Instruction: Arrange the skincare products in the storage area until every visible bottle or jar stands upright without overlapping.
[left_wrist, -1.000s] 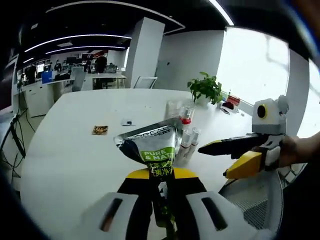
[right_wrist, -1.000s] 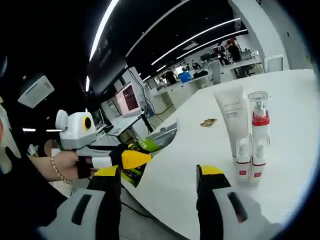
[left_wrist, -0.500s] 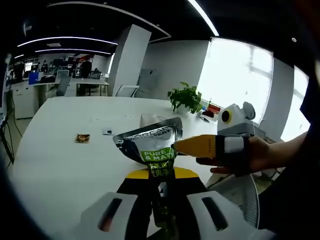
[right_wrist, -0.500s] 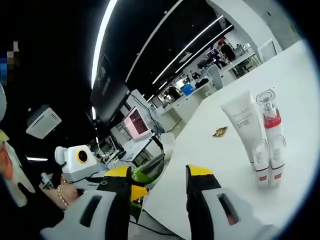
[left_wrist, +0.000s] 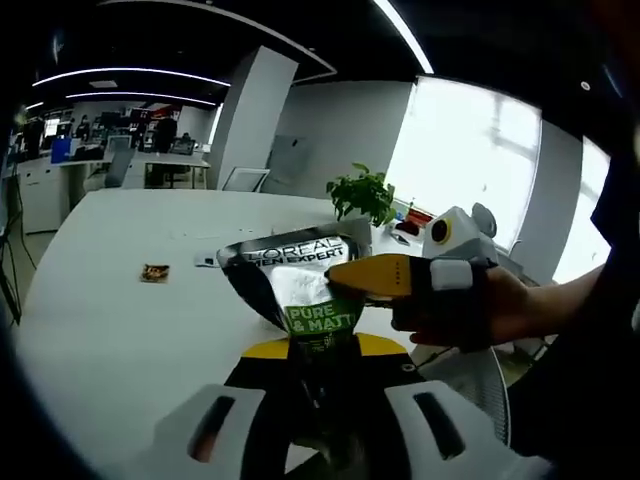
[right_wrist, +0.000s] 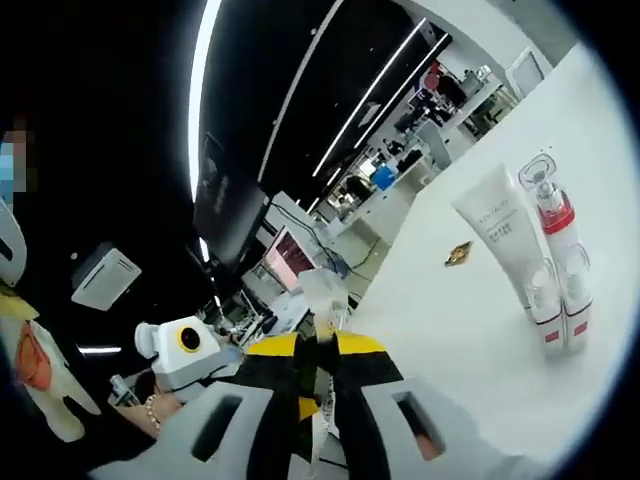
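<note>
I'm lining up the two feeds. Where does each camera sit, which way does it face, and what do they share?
Left gripper view: rides the left tongs, facing across the white table toward windows; the person's hand shows.
Right gripper view: rides the right tongs, tilted, facing the table's bottles and office; a wrist shows.
Shared: the tube, pinched by both tongs, and the table.

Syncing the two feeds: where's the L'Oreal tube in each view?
Left gripper view: L'Oreal tube at centre, label facing the camera, rising from that view's own jaws.
Right gripper view: low centre, seen edge-on, pinched between that view's own jaws.
Shared landmark: small brown packet lying on the white table.
</note>
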